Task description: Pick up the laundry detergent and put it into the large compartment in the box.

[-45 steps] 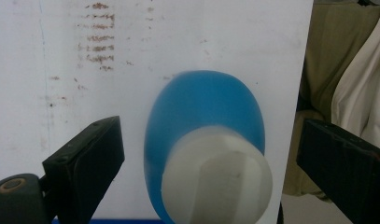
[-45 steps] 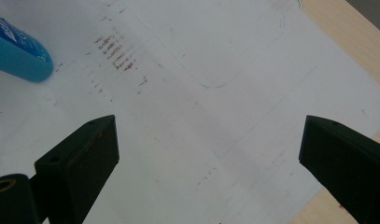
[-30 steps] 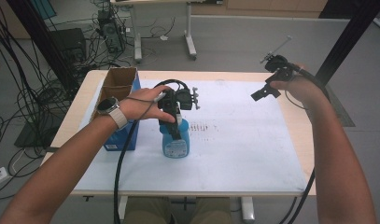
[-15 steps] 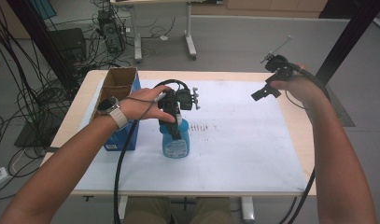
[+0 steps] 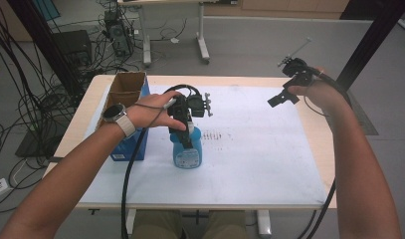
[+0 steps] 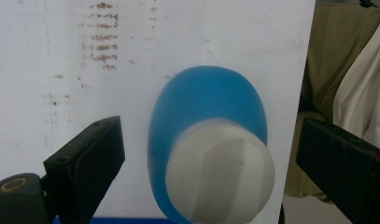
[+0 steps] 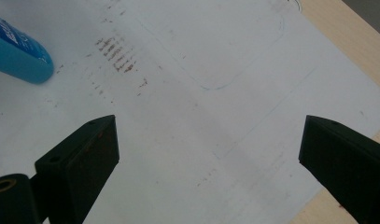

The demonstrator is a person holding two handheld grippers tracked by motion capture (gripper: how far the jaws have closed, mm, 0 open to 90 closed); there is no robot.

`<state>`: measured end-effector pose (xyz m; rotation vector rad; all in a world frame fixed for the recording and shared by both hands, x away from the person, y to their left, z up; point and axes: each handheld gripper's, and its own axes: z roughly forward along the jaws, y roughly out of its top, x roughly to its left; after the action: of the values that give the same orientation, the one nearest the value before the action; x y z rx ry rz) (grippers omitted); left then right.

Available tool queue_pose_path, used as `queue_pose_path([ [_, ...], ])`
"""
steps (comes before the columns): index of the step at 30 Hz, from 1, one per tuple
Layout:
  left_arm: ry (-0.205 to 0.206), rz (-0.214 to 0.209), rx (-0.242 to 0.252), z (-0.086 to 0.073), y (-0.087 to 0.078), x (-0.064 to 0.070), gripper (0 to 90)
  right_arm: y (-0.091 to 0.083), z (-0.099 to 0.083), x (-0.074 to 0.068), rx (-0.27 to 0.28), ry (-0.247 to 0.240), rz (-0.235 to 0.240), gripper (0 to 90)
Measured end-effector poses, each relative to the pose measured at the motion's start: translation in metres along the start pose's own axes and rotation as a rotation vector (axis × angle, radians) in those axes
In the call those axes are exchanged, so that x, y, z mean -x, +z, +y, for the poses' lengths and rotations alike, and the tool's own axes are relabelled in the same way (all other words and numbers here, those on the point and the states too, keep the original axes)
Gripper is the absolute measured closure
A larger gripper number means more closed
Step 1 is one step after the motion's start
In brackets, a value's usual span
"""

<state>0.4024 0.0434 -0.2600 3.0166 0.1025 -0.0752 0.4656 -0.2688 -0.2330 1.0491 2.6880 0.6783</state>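
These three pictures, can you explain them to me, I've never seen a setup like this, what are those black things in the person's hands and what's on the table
A person sits at a table covered with a white sheet, holding a hand-operated two-jaw gripper in each hand. The high view looks down from above. The other two pictures come from small cameras riding on the grippers, looking along their black jaws.

The left gripper hangs directly above a blue bottle with a white cap. In its own view the jaws stand wide apart on either side of the cap, not touching it, so nothing is held. The right gripper is raised over the table's far right corner, jaws open and empty.

A blue open-topped cardboard box stands on the left, and brownish smudges mark the sheet.
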Motion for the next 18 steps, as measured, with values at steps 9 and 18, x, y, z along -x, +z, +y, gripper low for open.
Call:
queue_pose_path([
  [9, 0.0, 0.002, 0.0, 0.0002, 0.0002, 0.0003, 8.4, 0.0, 0.0006, -0.0002, 0.0, -0.003, 0.0, 4.9],
  [18, 0.004, 0.002, -0.005, 0.0013, 0.0005, 0.0011, 8.8, -0.0007, 0.0012, -0.0002, 0.003, -0.003, 0.001, 4.9],
])
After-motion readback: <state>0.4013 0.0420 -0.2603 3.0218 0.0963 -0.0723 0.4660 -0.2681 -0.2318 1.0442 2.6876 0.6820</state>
